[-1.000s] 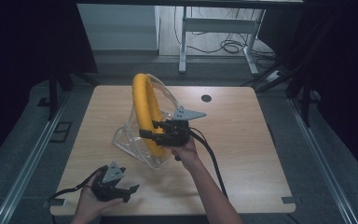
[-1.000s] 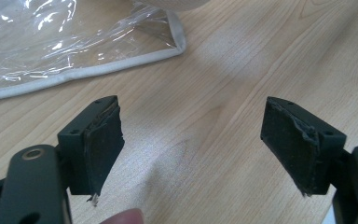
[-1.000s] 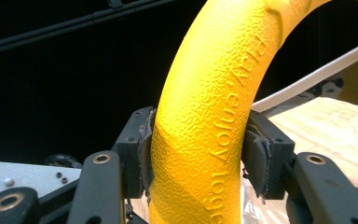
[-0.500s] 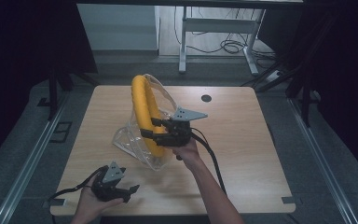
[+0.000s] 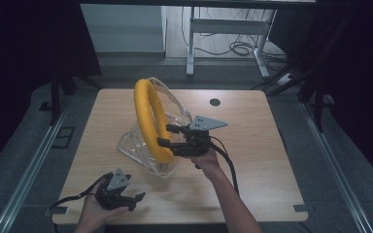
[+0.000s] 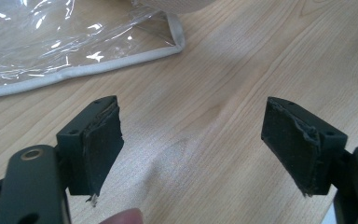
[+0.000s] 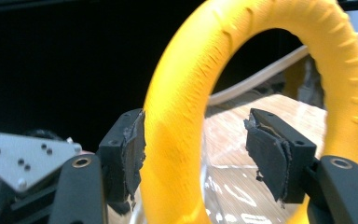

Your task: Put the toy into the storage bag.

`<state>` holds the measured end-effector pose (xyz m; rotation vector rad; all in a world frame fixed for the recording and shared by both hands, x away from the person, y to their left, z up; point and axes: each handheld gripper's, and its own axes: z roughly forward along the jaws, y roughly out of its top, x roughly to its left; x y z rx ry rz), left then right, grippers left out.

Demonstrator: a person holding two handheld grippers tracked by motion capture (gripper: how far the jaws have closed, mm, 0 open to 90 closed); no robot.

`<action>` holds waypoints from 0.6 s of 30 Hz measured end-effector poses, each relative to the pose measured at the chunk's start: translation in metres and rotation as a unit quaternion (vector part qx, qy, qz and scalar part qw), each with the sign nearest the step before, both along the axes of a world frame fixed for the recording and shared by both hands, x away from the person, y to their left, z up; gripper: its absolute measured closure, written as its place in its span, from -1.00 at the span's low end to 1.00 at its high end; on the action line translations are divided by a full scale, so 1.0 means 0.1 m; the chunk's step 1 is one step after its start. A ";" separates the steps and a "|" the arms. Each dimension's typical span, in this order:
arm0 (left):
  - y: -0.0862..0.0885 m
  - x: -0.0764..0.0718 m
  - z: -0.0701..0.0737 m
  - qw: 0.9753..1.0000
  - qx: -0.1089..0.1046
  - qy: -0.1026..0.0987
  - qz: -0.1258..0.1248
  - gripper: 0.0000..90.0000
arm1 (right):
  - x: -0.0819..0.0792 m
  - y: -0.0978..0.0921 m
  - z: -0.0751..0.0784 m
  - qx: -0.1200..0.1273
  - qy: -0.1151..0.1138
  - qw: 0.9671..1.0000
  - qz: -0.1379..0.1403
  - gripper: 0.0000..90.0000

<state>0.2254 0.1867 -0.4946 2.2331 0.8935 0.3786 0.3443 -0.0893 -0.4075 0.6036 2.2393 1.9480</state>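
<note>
Standing upright at frame centre, the yellow ring [image 5: 150, 121] sits between the right gripper [image 5: 167, 137]'s parted jaws, one pad touching it; clear bag [image 5: 141, 148] beneath; left gripper [image 5: 137, 198] spread wide, lower left

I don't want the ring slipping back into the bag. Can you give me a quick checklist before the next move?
1. Yellow ring between the right gripper jaws: ok.
2. Both pads on the ring: not ok, one pad touches, the other stands apart.
3. Ring clear of the clear plastic bag: not ok, its lower part sits inside.
4. Left gripper free to pin the bag: ok, open over the bare table.
5. Bag held down: not ok.
</note>
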 end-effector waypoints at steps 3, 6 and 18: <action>0.00 0.00 0.00 1.000 0.003 0.000 0.000 -0.55 | -0.03 -0.12 -0.02 -0.009 -0.002 1.000 -0.006 -0.15; 0.00 0.01 -0.01 1.000 0.005 -0.002 -0.001 -0.55 | -0.06 -0.25 -0.06 -0.019 -0.006 1.000 -0.015 -0.14; 0.01 0.01 0.00 1.000 0.005 -0.003 0.005 -0.55 | -0.19 -0.82 -0.26 -0.075 -0.003 0.995 -0.062 -0.14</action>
